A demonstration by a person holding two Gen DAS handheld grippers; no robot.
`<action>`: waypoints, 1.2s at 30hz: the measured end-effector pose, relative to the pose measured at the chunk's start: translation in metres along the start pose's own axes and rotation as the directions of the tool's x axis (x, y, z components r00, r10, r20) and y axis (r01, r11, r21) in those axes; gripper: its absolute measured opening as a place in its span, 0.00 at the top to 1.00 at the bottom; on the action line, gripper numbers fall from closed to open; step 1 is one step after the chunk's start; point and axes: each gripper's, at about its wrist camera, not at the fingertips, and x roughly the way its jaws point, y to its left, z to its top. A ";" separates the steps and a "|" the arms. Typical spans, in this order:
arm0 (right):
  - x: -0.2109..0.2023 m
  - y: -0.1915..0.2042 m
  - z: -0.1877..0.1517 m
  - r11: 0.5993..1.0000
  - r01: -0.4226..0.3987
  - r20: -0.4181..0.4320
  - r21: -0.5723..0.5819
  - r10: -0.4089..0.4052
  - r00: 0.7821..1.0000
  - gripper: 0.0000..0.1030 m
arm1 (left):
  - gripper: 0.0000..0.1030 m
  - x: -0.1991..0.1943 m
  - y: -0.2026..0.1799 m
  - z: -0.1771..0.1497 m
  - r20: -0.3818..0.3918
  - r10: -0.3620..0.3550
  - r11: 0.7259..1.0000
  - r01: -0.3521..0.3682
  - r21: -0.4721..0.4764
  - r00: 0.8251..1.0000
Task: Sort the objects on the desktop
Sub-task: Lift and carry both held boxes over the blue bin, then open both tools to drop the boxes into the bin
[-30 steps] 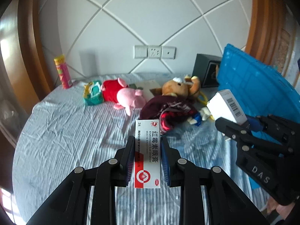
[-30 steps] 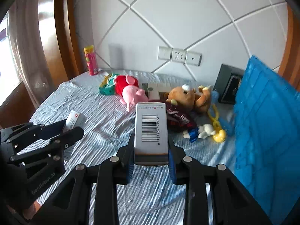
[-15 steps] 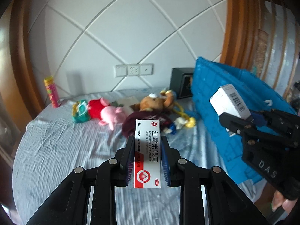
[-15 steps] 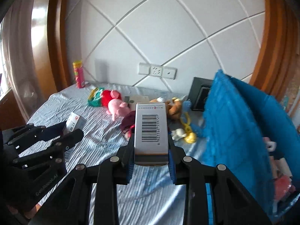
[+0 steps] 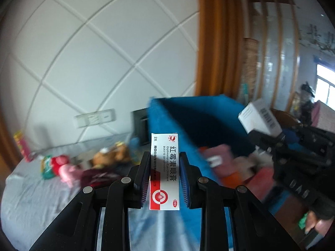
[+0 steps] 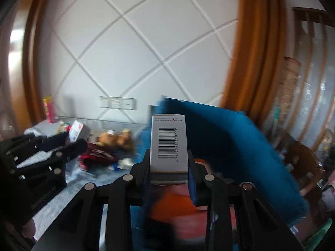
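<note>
My left claw (image 5: 164, 175) is closed on the eye ointment box (image 5: 164, 171), a white and red carton held upright, its lower half pinched between the blue finger pads (image 5: 185, 179) and its top standing clear above them. My right claw (image 6: 169, 167) is clamped the same way on a white barcode box (image 6: 168, 144), barcode side facing the camera, the box rising above the fingertips.

In the left wrist view the right claw (image 5: 270, 138) shows at the right edge with that same white box (image 5: 258, 117) tilted in its grip, held over the open blue storage bin (image 5: 201, 113). The bin holds a jumble of pink, red and orange items (image 5: 234, 167), too blurred for me to name. The ointment box sits in front of the bin's near left wall, above the table's edge.

In the right wrist view the left claw (image 6: 69, 142) appears at the left with its carton (image 6: 76, 130) poking out, above the table (image 6: 88, 179) and its pale blue striped cloth. Behind it lie a brown teddy bear (image 6: 116, 139), a dark red garment (image 6: 97, 154) and a small white toy (image 6: 125, 163). A pink and yellow tube (image 6: 48, 108) stands at the back left by the wall, and a row of wall sockets (image 6: 117, 103) is behind. A pink plush pig (image 5: 65, 168) lies further left in the left wrist view.
</note>
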 end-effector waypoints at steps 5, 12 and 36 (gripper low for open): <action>0.003 -0.071 -0.028 0.998 0.041 -0.061 0.042 -0.039 0.997 0.72 | 0.75 0.030 -0.078 0.007 -0.047 -0.069 0.997 0.071 0.045 0.997; 0.021 -0.127 -0.055 0.995 0.049 -0.119 0.086 -0.039 0.992 0.72 | 0.75 0.062 -0.138 0.006 -0.117 -0.049 0.995 0.059 0.083 0.992; 0.055 -0.187 -0.077 0.985 0.023 -0.124 0.171 -0.001 0.992 0.04 | 0.06 0.072 -0.155 0.007 -0.107 0.051 0.996 -0.043 0.074 0.993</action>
